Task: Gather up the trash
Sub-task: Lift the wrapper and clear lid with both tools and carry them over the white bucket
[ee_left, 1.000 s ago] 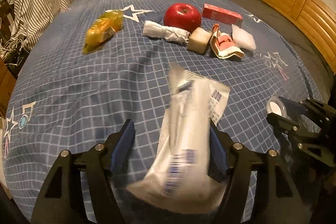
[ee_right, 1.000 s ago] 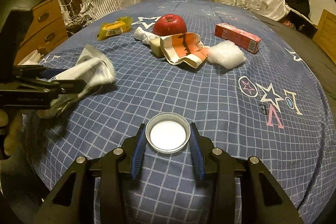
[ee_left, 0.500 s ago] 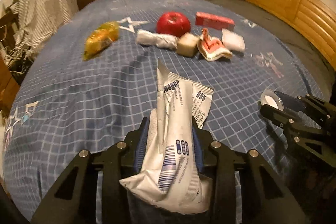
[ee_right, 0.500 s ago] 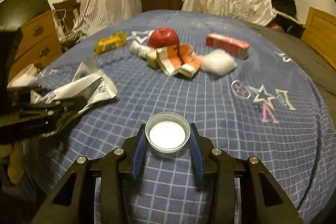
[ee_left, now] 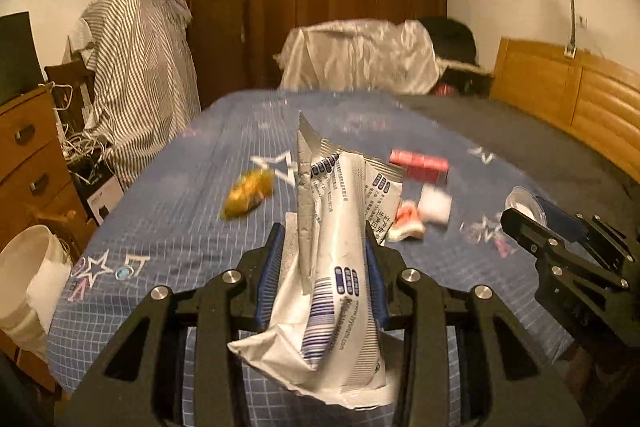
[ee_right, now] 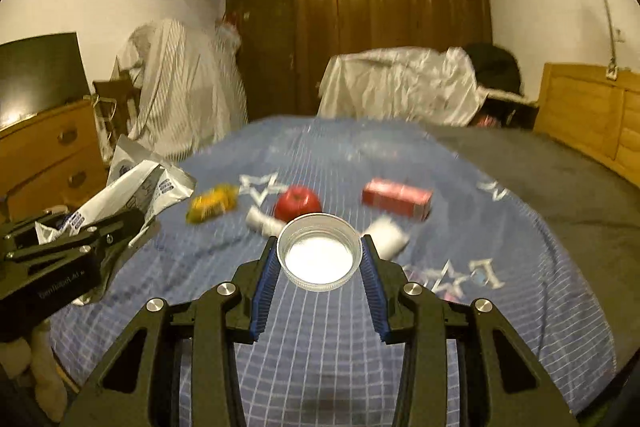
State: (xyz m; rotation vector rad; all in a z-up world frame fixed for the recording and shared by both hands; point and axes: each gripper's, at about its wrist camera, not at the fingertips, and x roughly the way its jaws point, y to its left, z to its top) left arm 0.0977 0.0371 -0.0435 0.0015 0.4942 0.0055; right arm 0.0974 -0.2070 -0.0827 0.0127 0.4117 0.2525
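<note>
Wrapper (ee_left: 340, 267), light crinkly foil, pinched mid-body by left tool (ee_left: 324, 267); right tool (ee_right: 319, 263) clamps rigid, slippery-looking cap (ee_right: 319, 251) by rim.

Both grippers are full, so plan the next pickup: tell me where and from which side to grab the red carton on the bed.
Grip the red carton across its two long faces, near its middle, coming from above. It lies flat on the blue bedspread, lengthwise across the view, and that narrow width probably suits the jaws. Nothing touches it; the apple lies apart to its left.
</note>
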